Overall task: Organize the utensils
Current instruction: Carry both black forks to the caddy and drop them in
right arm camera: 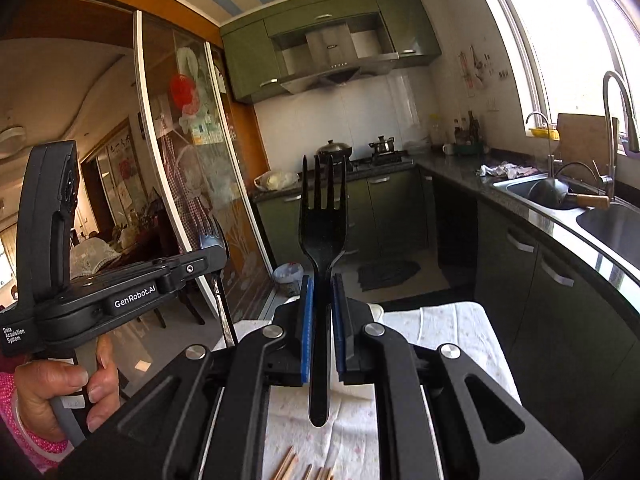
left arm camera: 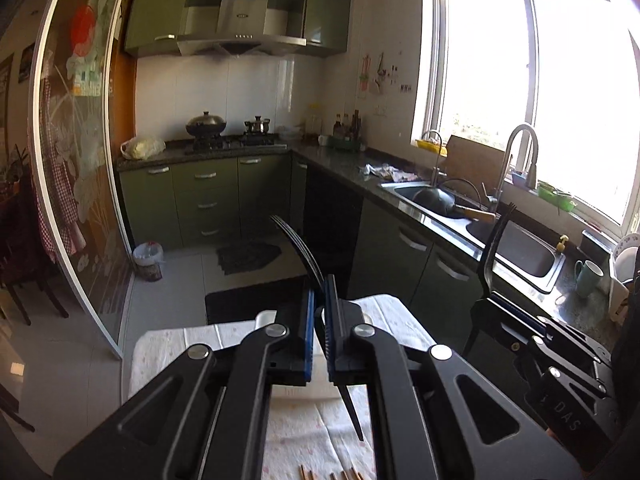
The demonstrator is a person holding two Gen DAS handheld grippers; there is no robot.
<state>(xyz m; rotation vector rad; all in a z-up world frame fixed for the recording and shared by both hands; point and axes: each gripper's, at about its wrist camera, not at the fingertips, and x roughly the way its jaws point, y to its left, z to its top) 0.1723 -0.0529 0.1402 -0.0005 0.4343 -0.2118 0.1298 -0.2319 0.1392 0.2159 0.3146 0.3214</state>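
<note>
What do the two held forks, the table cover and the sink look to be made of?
Fork in the right gripper: likely plastic, matte black all over, thick and moulded-looking.
Fork in the left gripper: also black; glossier glints on its tines, so plastic or coated metal; unclear.
Table cover: soft white cloth or paper with faint pink dots and creases.
Sink: stainless steel, brushed grey with reflections.

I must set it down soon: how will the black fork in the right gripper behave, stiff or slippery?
The black fork looks like thin plastic, so probably light and slightly bendy. The right gripper clamps only its narrow handle, so it may pivot.
</note>
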